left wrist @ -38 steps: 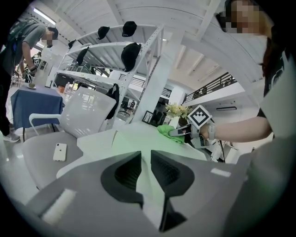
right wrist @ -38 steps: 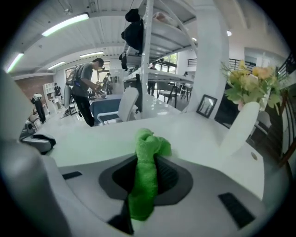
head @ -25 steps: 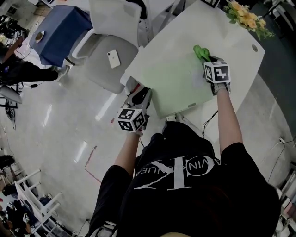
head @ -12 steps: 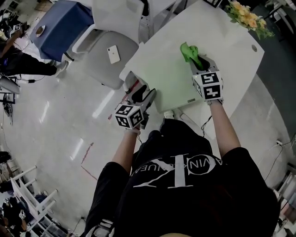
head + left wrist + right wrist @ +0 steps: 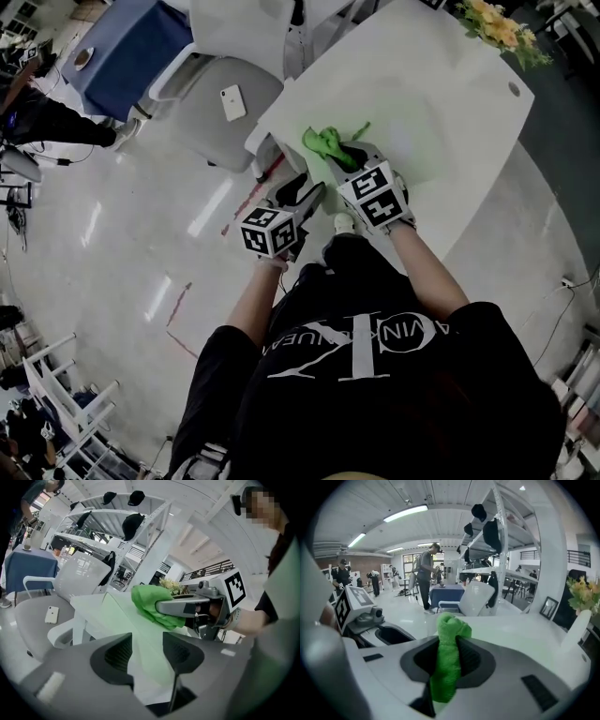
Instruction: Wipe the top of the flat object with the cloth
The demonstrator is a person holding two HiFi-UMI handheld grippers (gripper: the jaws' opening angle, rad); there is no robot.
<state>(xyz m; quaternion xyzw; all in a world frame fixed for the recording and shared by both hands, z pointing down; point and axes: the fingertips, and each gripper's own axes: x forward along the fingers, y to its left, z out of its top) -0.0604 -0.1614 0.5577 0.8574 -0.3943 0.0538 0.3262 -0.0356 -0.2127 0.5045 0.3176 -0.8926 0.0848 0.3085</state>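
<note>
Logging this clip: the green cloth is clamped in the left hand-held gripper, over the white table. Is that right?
No: the right hand-held gripper clamps the green cloth, as the right gripper view shows. The left hand-held gripper has just been opening its jaws and grips nothing; the pale green sheet shows between them. The rest holds.

White phone (image 5: 231, 101) lying on grey chair (image 5: 197, 127), yellow flowers (image 5: 494, 30) at white table's (image 5: 459, 103) far corner, blue-draped table (image 5: 131, 47) beyond chair
</note>
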